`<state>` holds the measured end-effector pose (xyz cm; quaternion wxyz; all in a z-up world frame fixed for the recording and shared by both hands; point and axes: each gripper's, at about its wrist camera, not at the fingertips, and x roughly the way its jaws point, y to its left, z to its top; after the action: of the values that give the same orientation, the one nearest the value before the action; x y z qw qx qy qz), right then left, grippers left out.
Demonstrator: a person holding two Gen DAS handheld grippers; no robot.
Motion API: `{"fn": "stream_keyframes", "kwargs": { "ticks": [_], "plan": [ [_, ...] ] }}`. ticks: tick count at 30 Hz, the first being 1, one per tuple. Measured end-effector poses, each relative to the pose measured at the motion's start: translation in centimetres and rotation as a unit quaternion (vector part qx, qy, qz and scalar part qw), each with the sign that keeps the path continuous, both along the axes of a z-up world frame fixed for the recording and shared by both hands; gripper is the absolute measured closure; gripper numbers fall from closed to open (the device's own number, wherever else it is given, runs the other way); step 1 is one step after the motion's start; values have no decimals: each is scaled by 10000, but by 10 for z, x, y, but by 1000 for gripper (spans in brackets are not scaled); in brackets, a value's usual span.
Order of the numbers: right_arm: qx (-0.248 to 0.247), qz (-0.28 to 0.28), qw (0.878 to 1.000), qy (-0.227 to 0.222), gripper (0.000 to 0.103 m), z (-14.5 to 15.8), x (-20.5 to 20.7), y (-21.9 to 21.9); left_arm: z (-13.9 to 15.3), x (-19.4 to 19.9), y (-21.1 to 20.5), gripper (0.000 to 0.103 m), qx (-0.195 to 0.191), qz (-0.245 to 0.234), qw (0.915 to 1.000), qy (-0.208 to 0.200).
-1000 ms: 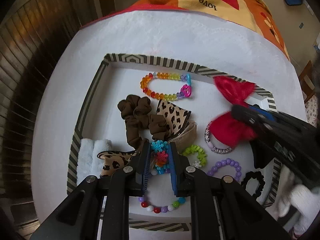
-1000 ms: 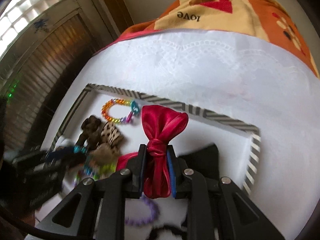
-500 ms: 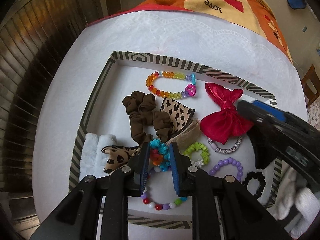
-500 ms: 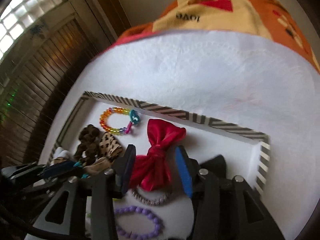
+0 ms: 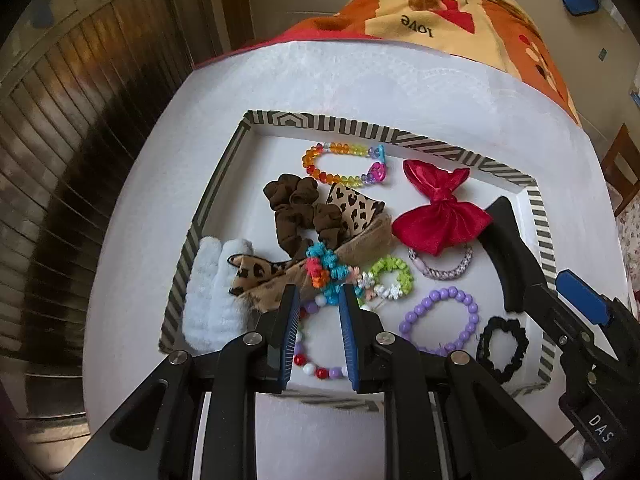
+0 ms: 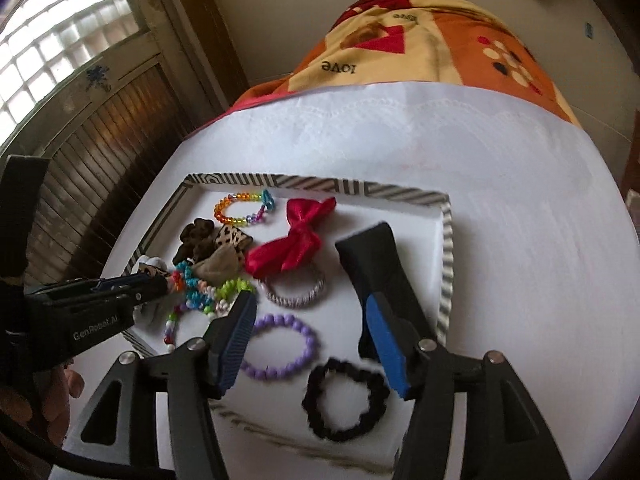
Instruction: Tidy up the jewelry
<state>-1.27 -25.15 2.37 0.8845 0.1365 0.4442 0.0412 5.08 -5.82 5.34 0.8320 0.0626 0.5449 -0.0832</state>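
A white cloth-covered surface (image 5: 360,80) fills mid-frame; an orange "love" blanket (image 5: 452,12) lies at the upper right and dark louvred shutters (image 5: 80,140) stand at left. A striped-rim tray (image 5: 536,216) sits centre frame, holding the jewelry. Left gripper (image 5: 318,334) reaches in from the lower edge, jaws released and parted, tips just beside the multicoloured coil bracelet (image 5: 326,266). Right gripper (image 6: 312,344) hovers lower centre, jaws spread wide above the purple bead bracelet (image 6: 280,346) and black scrunchie (image 6: 346,400). The red bow (image 5: 440,212) rests free in the tray's upper right.
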Motion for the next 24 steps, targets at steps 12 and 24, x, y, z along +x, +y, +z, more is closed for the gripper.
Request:
{"fn": "stream_keyframes", "kwargs": {
  "ticks": [12, 24],
  "plan": [
    [-152, -179, 9997, -70, 41, 18, -21, 13, 18, -27, 12, 100, 13, 94, 9994, -341],
    [-198, -144, 9996, -110, 37, 28, -29, 15, 31, -41, 14, 100, -12, 130, 9988, -464]
  ]
}}
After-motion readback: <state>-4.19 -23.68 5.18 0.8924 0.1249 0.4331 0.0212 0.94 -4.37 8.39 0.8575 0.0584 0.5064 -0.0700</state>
